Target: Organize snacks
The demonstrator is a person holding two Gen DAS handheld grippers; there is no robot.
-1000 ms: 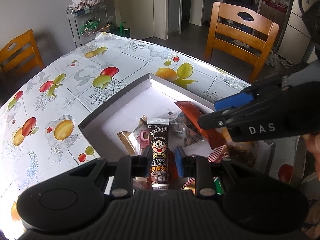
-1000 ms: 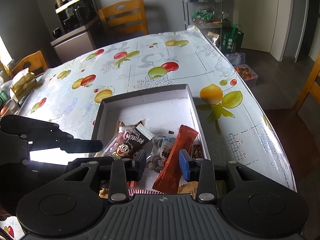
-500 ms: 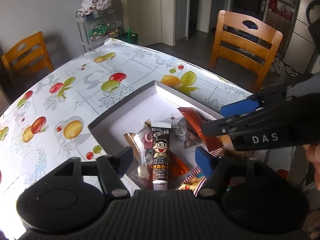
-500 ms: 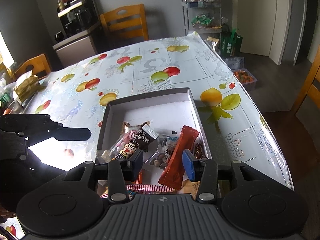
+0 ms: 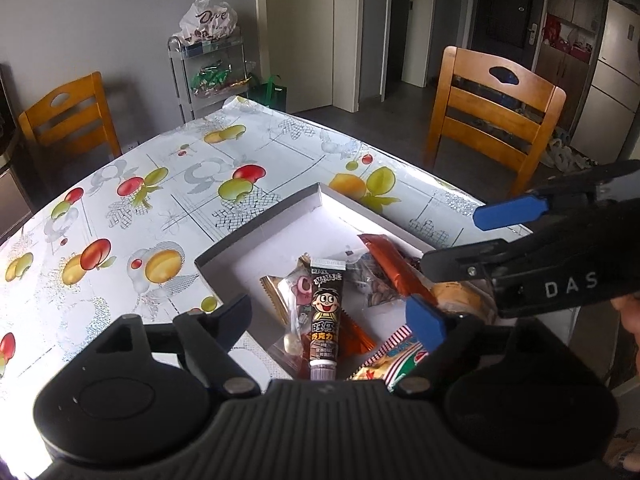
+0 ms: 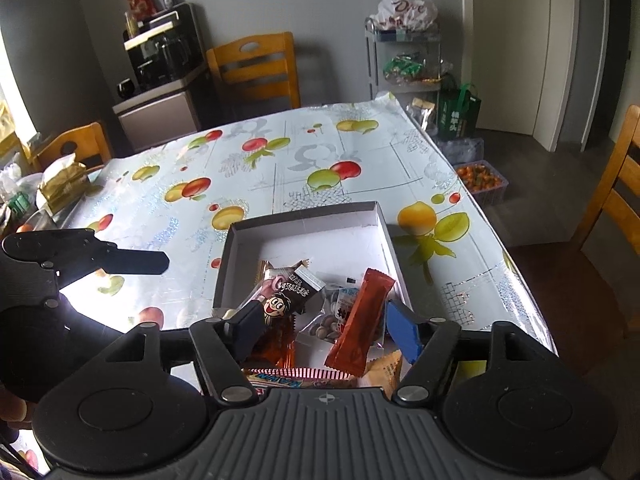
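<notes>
on a table (image 5: 160,216) with a fruit-print cloth: a shallow white box (image 5: 256,236), far half bare, near half heaped with snacks. in the heap, a brown cartoon-face tube (image 5: 326,312) lying flat over a clear candy packet (image 5: 294,308) and an orange foil wrapper (image 5: 356,336); an orange-red stick pack (image 6: 360,320) leaning diagonally across a clear bag of brown nuts (image 6: 328,328); nearer still, a red-and-white striped packet (image 5: 400,354) and a pale biscuit pack (image 6: 386,368), both cut off by the gripper bodies, labels unreadable.

left gripper (image 5: 332,318) above the near end of the box, jaws opening and already wide; tube and candy packet seen in the gap between the fingers but lying below in the box, untouched by the pads, nothing gripped. tube cap half hidden under the gripper's black housing.

right gripper (image 6: 328,332) above the same heap, jaws opening, about halfway; stick pack and nut bag visible between the fingers, no pad pressing on either, nothing held. from the left wrist view, right gripper crossing in from the right edge with one blue pad (image 5: 508,212) showing, covering the box's right corner and part of a tan round snack (image 5: 456,300) too hidden to identify.

near wall of the box out of sight in both views. a sliver of a hand (image 5: 630,316) at the right edge, mostly cut off.
</notes>
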